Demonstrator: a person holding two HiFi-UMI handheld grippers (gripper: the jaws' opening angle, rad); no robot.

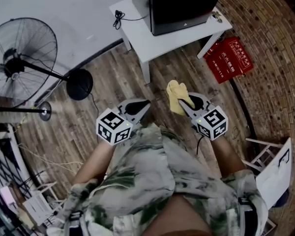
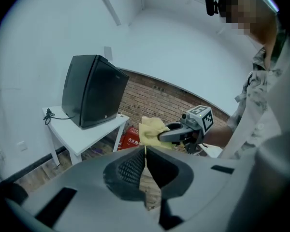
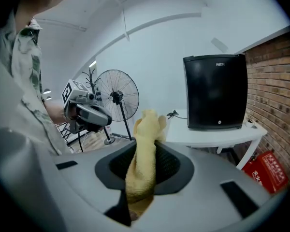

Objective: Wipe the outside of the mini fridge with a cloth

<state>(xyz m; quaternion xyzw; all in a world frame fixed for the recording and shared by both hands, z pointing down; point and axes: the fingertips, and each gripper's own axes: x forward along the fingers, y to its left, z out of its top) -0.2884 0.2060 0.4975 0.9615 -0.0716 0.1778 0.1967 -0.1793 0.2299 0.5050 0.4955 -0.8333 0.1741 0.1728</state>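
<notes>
Nearest the lens, the person's patterned shirt (image 1: 157, 181) is filling the lower part of the head view, and both grippers are hovering just in front of it, above the wooden floor (image 1: 113, 82). The right gripper (image 1: 186, 103) is clamping a yellow cloth (image 1: 176, 93) between its jaws. The cloth is bunching past the fingertips in a soft lump, with a tail trailing back into the jaw throat (seen plainly in the right gripper view). The left gripper (image 1: 141, 107) is carrying nothing, its jaws pressing together with only a thin slit between them. The mini fridge (image 1: 184, 6), a black box, is standing upright on a white table (image 1: 137, 31) against the wall, well apart from both grippers, and a red box (image 1: 229, 57) is lying on the floor beside a table leg. A standing fan (image 1: 22, 60) is occupying the left side of the room.

Judgement: wiping is not yet under way, as the cloth is touching nothing but the jaws. The cloth is looking light and limp, and is likely to fold or slip under rubbing. The present hold across its middle is therefore appearing sound, leaving a padded end free for contact. The fridge is probably heavy and stiff enough to resist wiping pressure, though its smooth sides are offering little purchase. The empty gripper could be steadying it at a top edge.
</notes>
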